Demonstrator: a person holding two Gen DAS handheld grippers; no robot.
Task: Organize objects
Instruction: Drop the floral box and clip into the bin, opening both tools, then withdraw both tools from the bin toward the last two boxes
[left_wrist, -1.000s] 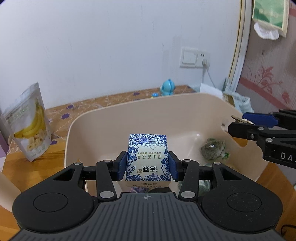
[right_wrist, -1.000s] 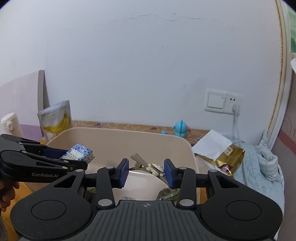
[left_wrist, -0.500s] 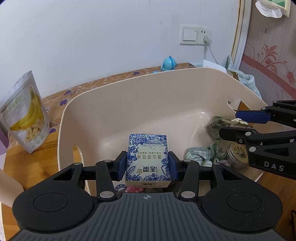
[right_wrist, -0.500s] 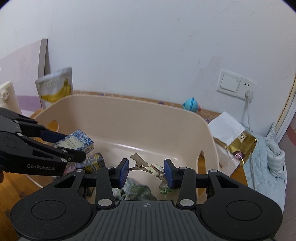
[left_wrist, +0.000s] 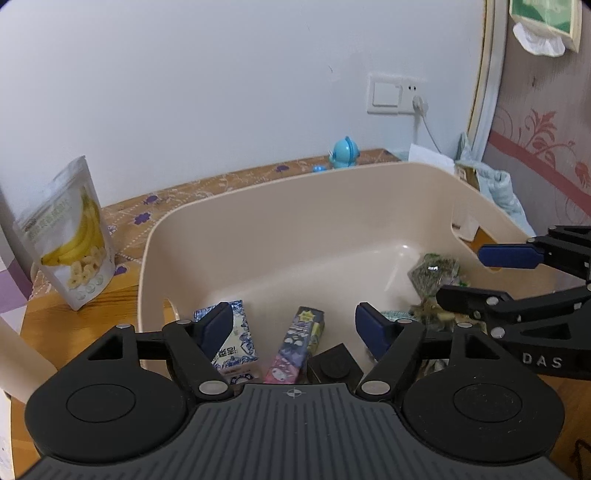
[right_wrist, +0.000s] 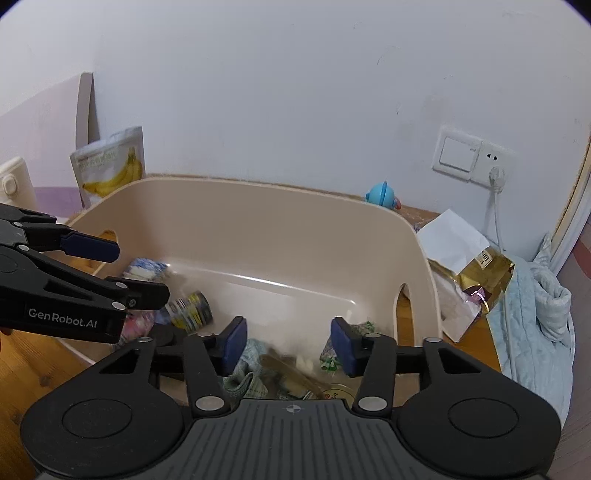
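While both grippers hang over the beige bin (left_wrist: 258, 221), nothing is held: the left gripper (left_wrist: 293, 326) has just been opening, and its jaws are seen spread wide with the blue-and-white carton (left_wrist: 236, 339) lying loose below on the bin floor. The right gripper (right_wrist: 284, 345) has likewise been opening, with a brown hair clip (right_wrist: 288, 373) blurred beneath it on a checked cloth (right_wrist: 245, 369). The carton is judged light, stiff and flat-sided, best taken across its narrow faces. The clip seems hard and thin, and is best pinched across its body. The bin's smooth plastic is rigid, with handle cut-outs.
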